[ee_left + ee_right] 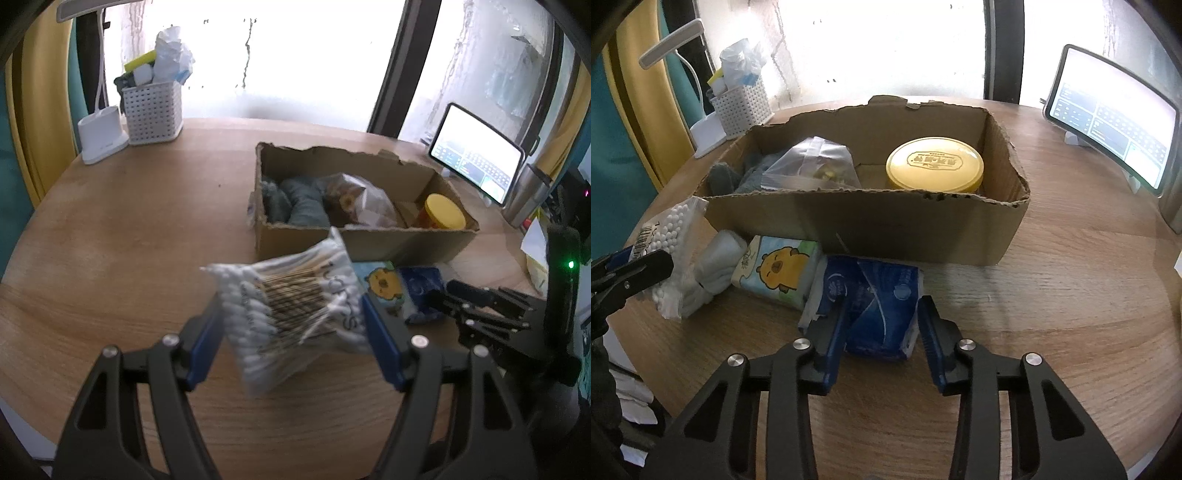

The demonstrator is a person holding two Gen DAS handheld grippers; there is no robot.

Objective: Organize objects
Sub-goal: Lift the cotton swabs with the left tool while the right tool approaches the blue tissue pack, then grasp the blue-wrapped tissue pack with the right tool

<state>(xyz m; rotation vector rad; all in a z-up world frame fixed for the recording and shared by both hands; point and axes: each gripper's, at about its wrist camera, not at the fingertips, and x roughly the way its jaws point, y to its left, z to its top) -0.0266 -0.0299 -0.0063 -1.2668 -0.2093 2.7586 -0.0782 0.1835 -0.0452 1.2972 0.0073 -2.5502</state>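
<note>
Crinkled clear plastic bag of cotton swabs (295, 317), white tips and tan sticks, is clamped in the left gripper (293, 332) above the wooden table (129, 240), near the torn cardboard box (369, 243); right gripper (882, 325) gapes around a blue tissue pack (882, 295)

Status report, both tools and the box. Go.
Left tool shut on cotton swab bag, lifted off table. Right tool open, straddling blue tissue pack. Cardboard box just ahead, part filled; capybara tissue pack beside blue pack.
</note>
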